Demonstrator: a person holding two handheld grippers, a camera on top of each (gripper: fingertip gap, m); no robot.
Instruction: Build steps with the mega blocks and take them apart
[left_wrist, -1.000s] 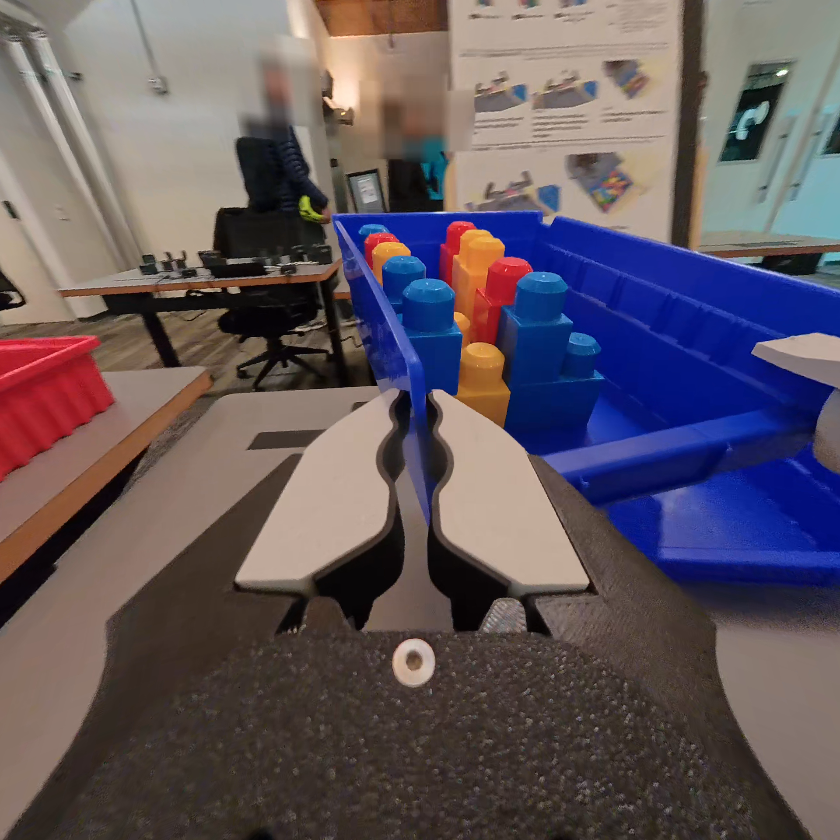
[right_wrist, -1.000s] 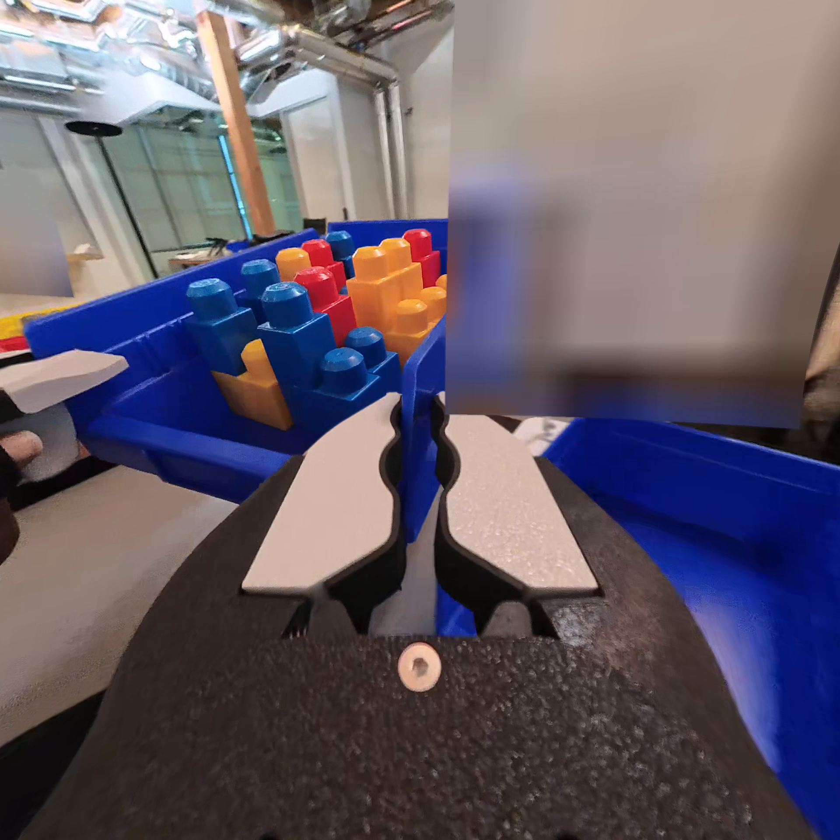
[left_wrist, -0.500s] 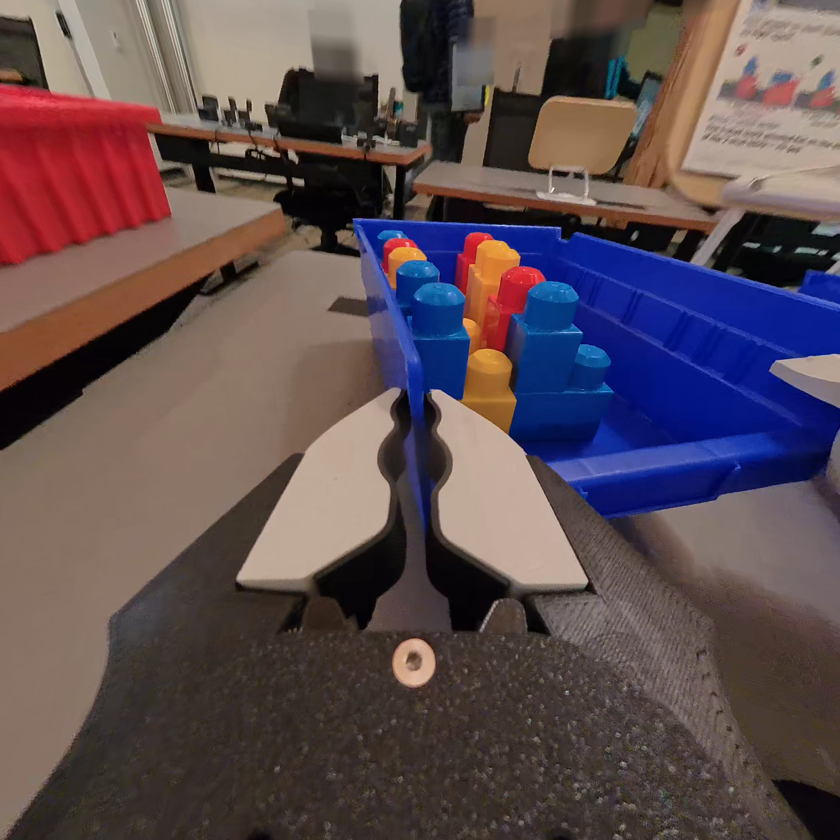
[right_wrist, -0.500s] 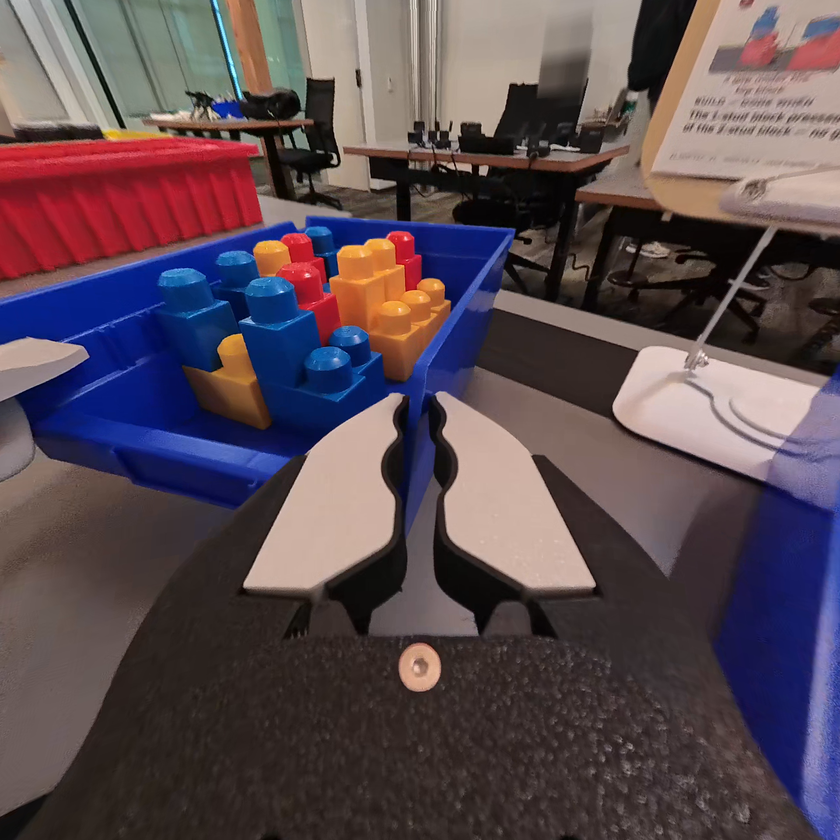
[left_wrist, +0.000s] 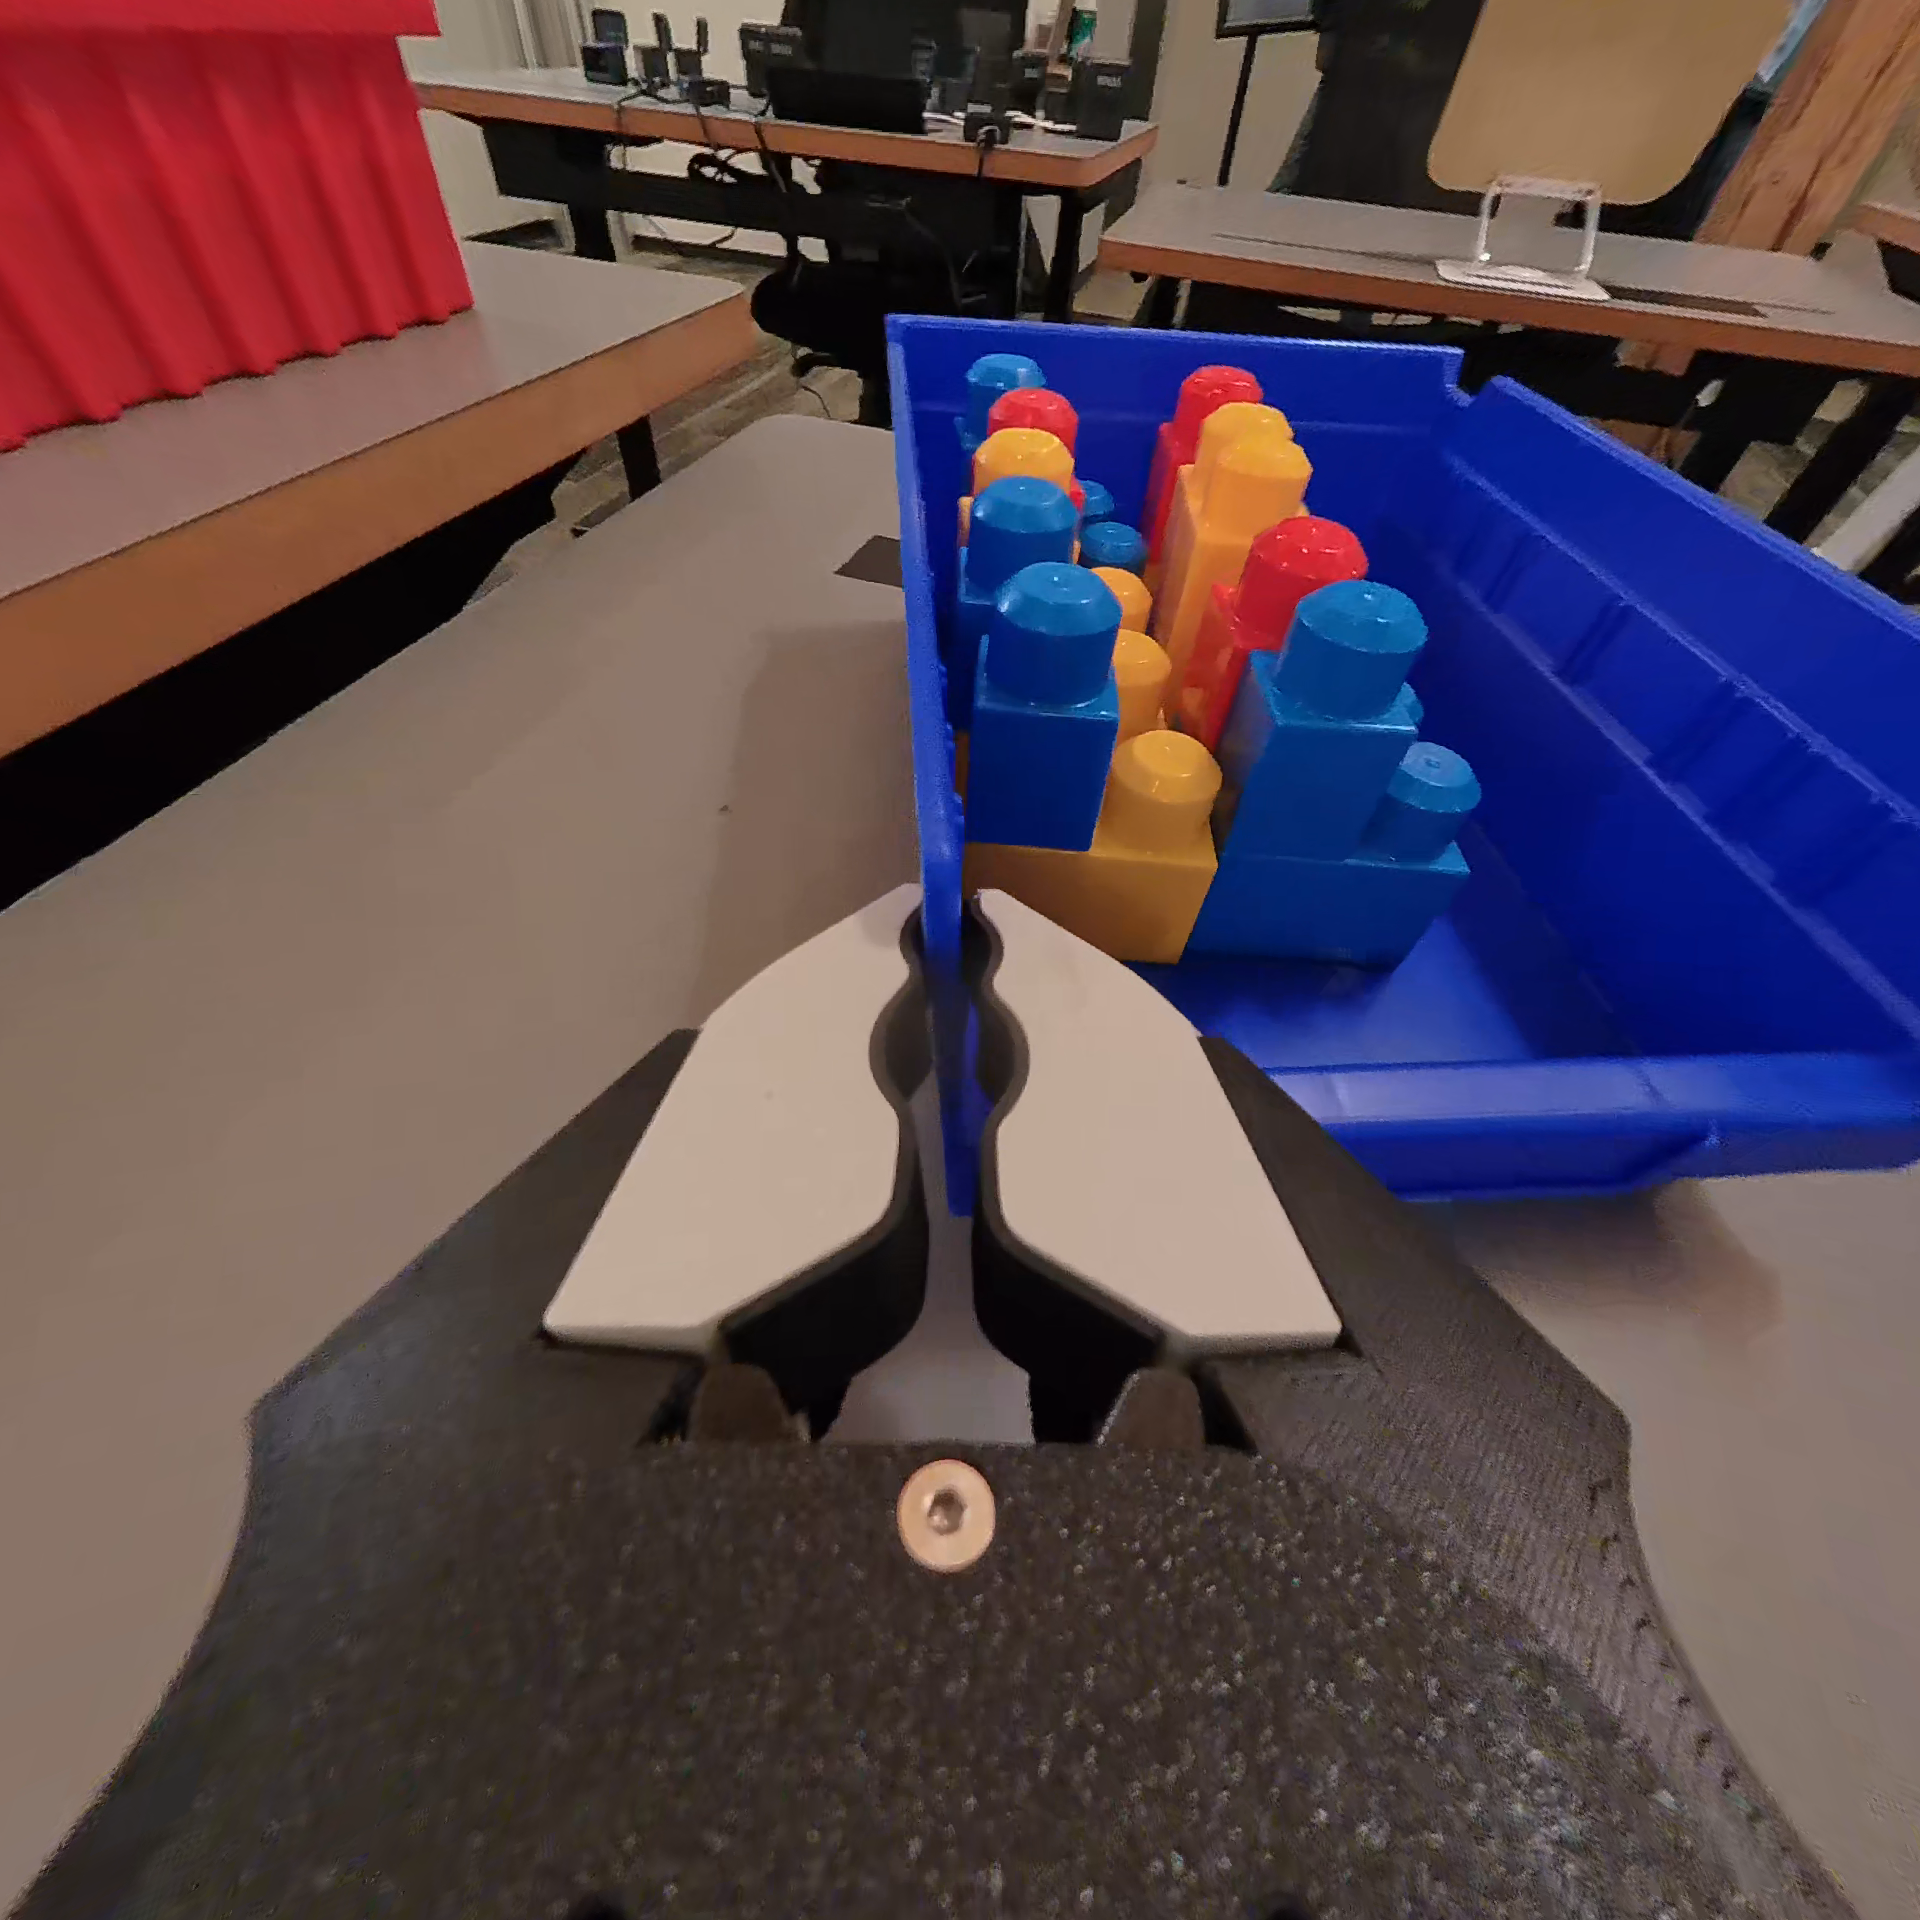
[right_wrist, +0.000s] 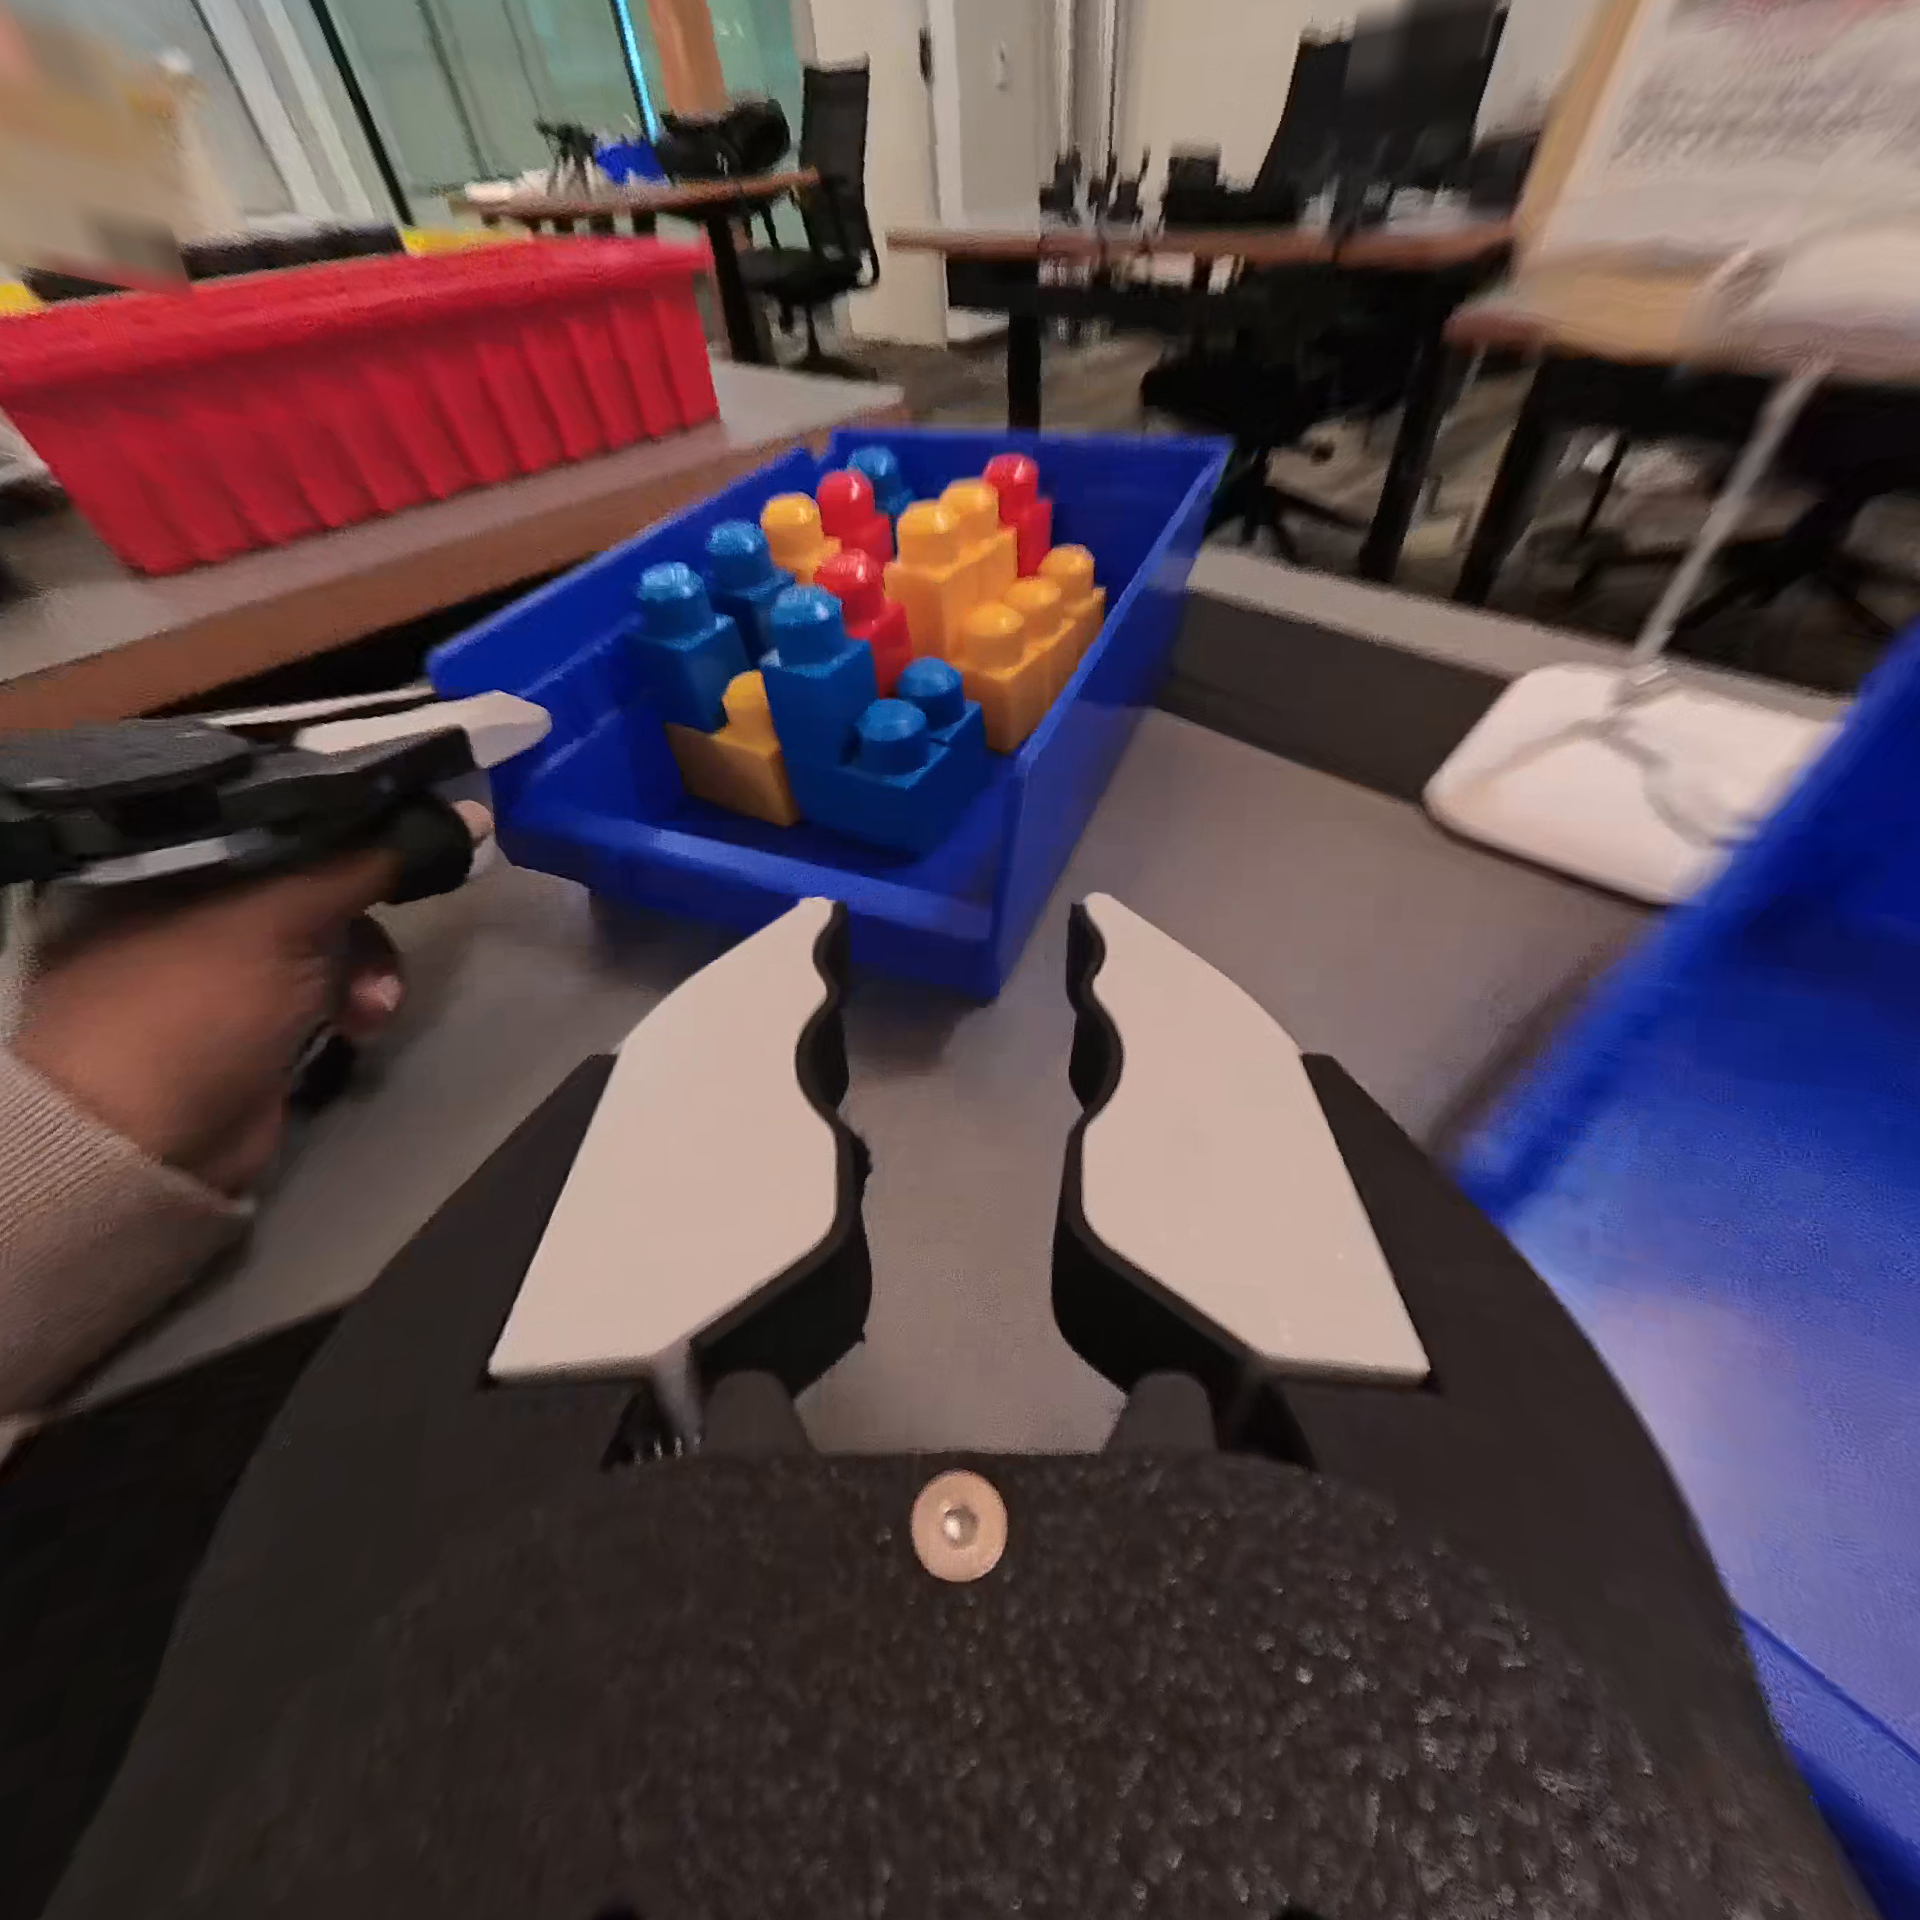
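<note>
One blue bin (left_wrist: 1683, 665) of stacked mega blocks (left_wrist: 1195, 665), set on grey table (left_wrist: 520, 831) | left gripper (left_wrist: 948, 914) — clamped on bin's side wall | right gripper (right_wrist: 954, 914) — jaws apart, empty, just short of bin | risk: bin tipped or dragged if wall is pulled one-sided; stacks toppled.

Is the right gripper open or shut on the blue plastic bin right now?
Open. The right gripper shows a wide gap between its fingers, holding nothing, short of the blue plastic bin.
</note>
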